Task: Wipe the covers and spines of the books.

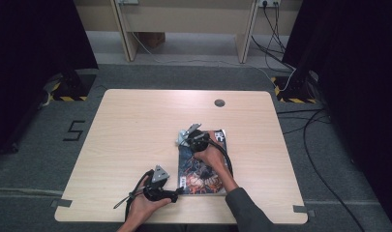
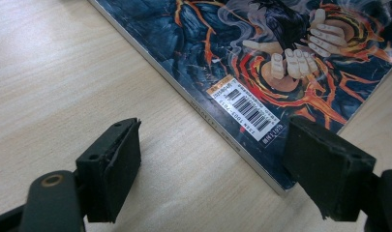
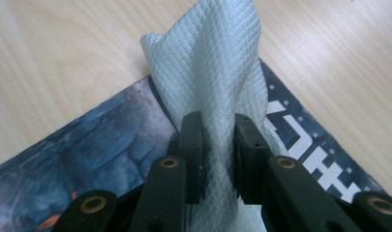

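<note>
A comic book (image 1: 203, 164) with a dark blue and orange cover lies flat on the table (image 1: 135, 125), right of centre. My right gripper (image 1: 191, 137) is over its far left corner, shut on a white quilted cloth (image 3: 208, 87) that rests on the cover (image 3: 87, 159). My left gripper (image 1: 176, 195) lies low at the book's near left corner, jaws open. In the left gripper view the jaws straddle that corner of the book (image 2: 280, 58), with its barcode label (image 2: 247, 107) between them; the pads do not touch it.
A round grey cable port (image 1: 219, 102) sits near the table's far edge. Cables (image 1: 309, 130) run over the carpet to the right. A wooden desk frame (image 1: 184, 24) stands beyond the table, with dark curtains on both sides.
</note>
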`<state>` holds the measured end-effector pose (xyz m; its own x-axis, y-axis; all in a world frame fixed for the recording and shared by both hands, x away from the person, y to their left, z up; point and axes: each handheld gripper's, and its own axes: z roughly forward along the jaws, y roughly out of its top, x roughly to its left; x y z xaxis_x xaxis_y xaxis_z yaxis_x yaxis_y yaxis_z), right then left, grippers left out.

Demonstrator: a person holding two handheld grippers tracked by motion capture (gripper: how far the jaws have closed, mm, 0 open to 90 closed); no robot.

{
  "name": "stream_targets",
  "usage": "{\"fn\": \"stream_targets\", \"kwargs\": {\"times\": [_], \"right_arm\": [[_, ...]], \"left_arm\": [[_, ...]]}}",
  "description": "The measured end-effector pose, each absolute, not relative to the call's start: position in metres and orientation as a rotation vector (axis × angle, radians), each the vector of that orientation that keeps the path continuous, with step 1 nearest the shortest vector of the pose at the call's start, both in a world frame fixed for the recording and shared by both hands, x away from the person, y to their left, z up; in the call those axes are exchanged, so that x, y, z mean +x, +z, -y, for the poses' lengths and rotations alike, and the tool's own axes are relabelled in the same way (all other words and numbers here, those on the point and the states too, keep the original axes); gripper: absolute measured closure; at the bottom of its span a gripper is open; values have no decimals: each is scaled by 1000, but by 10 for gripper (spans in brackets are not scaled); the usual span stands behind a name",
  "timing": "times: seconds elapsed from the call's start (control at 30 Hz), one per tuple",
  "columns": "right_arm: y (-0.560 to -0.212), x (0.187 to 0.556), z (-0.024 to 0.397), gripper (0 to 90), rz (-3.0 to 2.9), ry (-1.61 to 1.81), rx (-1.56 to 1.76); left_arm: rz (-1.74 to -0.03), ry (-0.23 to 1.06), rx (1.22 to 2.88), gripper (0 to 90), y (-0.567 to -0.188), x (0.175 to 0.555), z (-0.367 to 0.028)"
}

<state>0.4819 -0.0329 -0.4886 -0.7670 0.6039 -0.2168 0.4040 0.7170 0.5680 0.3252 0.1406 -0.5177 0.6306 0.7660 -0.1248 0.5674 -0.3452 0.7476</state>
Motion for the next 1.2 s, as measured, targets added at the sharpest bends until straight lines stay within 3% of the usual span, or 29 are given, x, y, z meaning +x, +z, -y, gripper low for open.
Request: {"fn": "stream_targets", "kwargs": {"times": [0.67, 1.2], "right_arm": [[-491, 444, 53, 768, -2578, 826, 760], [-490, 410, 92, 760, -2656, 890, 760]], "left_arm": [[-1047, 317, 2053, 204, -517, 324, -140], [-1044, 316, 2054, 208, -517, 325, -141]]}}
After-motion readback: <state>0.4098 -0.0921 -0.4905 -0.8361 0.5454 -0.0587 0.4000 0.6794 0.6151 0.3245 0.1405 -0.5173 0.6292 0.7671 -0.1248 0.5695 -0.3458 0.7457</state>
